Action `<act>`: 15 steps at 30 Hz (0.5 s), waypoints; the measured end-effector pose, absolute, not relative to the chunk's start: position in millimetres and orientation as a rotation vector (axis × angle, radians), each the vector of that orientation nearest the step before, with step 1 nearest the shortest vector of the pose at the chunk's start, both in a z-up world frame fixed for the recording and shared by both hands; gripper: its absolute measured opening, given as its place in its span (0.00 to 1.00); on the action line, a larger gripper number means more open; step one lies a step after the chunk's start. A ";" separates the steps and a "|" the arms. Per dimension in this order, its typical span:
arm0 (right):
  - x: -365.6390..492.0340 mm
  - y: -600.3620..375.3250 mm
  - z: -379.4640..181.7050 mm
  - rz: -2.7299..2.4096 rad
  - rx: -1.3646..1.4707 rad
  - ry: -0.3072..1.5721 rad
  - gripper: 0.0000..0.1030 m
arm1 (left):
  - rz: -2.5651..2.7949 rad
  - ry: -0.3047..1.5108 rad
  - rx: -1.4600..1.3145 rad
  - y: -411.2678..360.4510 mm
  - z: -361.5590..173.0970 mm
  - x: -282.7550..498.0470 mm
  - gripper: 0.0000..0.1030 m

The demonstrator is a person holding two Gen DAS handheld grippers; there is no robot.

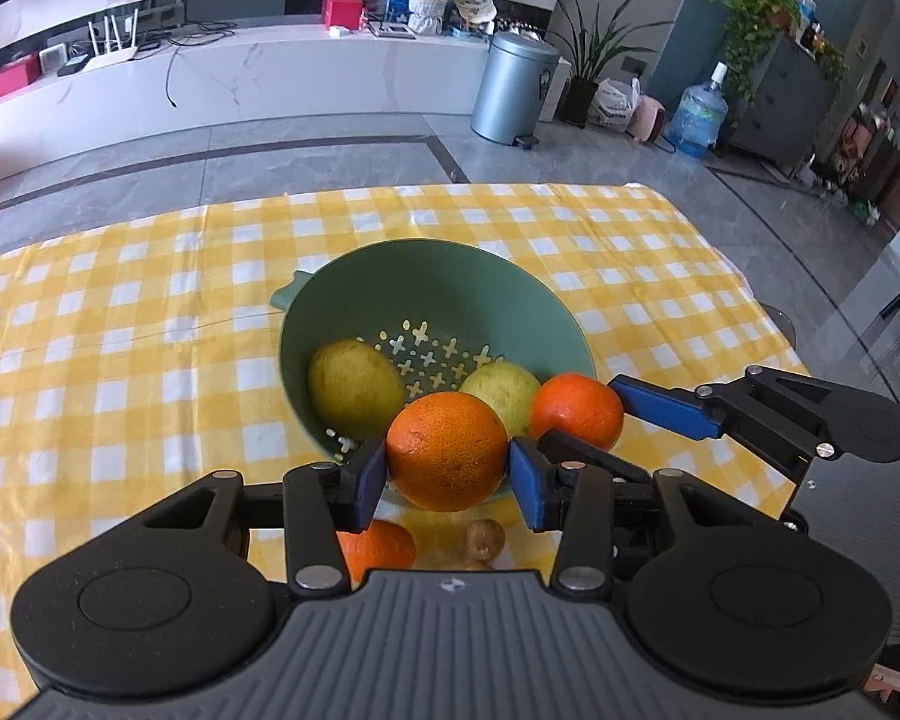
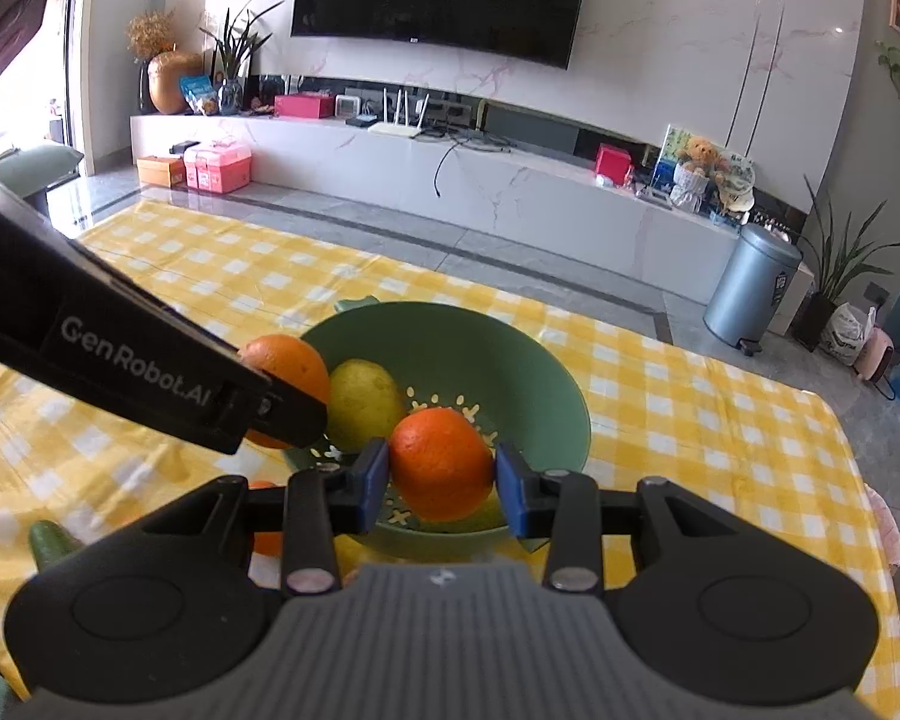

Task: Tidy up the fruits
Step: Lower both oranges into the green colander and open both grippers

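My left gripper (image 1: 448, 471) is shut on a large orange (image 1: 447, 438), held just above the near rim of a green colander (image 1: 438, 252). To its right, my right gripper (image 1: 585, 414) is shut on a smaller orange (image 1: 576, 408). In the right wrist view that gripper (image 2: 442, 477) clamps its orange (image 2: 441, 456) over the colander (image 2: 450, 330). Two yellow-green fruits (image 1: 354, 384) (image 1: 501, 387) lie inside the colander. The left hand's orange (image 2: 288, 363) shows at the colander's left rim, partly hidden by the black tool.
A yellow checked cloth (image 1: 150, 312) covers the table. Another orange (image 1: 378, 546) and a small brown fruit (image 1: 483, 540) lie on it below my left gripper. A green vegetable (image 2: 51, 543) lies near the left front. Beyond the table's far edge is grey floor.
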State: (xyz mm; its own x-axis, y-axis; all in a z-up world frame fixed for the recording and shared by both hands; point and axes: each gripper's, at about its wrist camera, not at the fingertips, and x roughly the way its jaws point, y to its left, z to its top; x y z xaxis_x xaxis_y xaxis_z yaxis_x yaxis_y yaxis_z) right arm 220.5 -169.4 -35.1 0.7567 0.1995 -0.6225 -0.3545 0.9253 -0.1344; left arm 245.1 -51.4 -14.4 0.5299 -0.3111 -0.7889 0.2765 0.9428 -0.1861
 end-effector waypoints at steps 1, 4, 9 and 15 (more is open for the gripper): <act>224.9 -169.9 -36.7 0.308 -0.252 0.656 0.34 | -0.353 0.957 -0.031 -52.4 -16.5 248.3 0.48; 236.5 -169.7 -41.2 0.323 -0.256 0.690 0.34 | -0.349 0.985 -0.011 -57.3 -25.0 258.9 0.48; 255.4 -166.1 -51.4 0.336 -0.265 0.769 0.34 | -0.352 1.020 -0.010 -57.5 -37.5 271.0 0.48; 267.9 -161.7 -65.5 0.358 -0.276 0.829 0.34 | -0.379 1.066 -0.013 -59.3 -49.9 283.2 0.48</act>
